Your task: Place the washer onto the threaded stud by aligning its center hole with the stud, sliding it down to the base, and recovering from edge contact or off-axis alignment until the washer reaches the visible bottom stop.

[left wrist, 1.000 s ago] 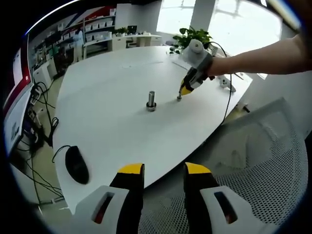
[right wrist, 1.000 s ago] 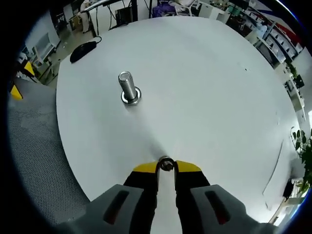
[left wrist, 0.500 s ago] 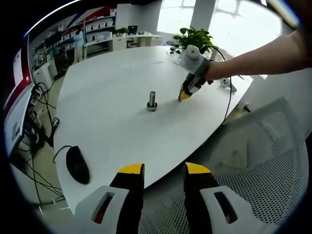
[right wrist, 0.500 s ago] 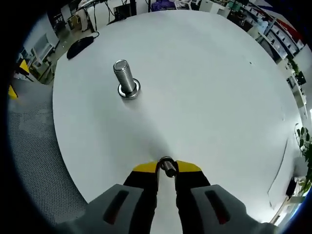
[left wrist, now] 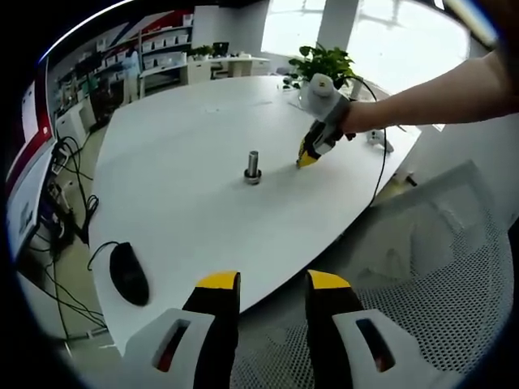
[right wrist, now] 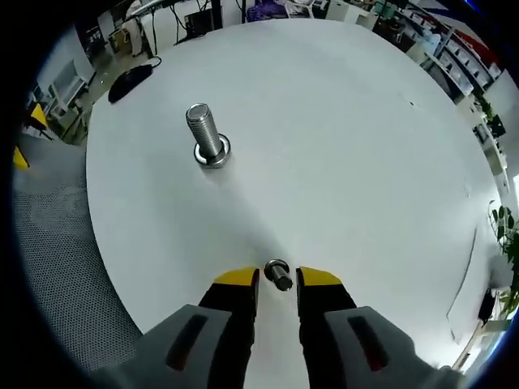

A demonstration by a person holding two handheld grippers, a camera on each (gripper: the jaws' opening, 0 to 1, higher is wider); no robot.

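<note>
A threaded steel stud (left wrist: 252, 165) (right wrist: 206, 134) stands upright on its round base near the middle of the white table (left wrist: 186, 194) (right wrist: 349, 146). The small metal washer piece (right wrist: 278, 274) lies tilted on the table between the yellow tips of my right gripper (right wrist: 278, 279), with a thin strip of table showing on each side of it. In the left gripper view a person's arm holds that right gripper (left wrist: 307, 156) just right of the stud, tips down at the table. My left gripper (left wrist: 272, 284) hangs open and empty off the table's near edge.
A black mouse (left wrist: 128, 274) (right wrist: 134, 71) lies near the table's edge. A white mesh chair (left wrist: 430, 284) stands below my left gripper. A potted plant (left wrist: 324, 58) and a cable (left wrist: 379, 162) are at the far side.
My right gripper's jaws have parted a little and now stand off the washer piece. The stud has barely shifted in that view. The left gripper has stayed still.
</note>
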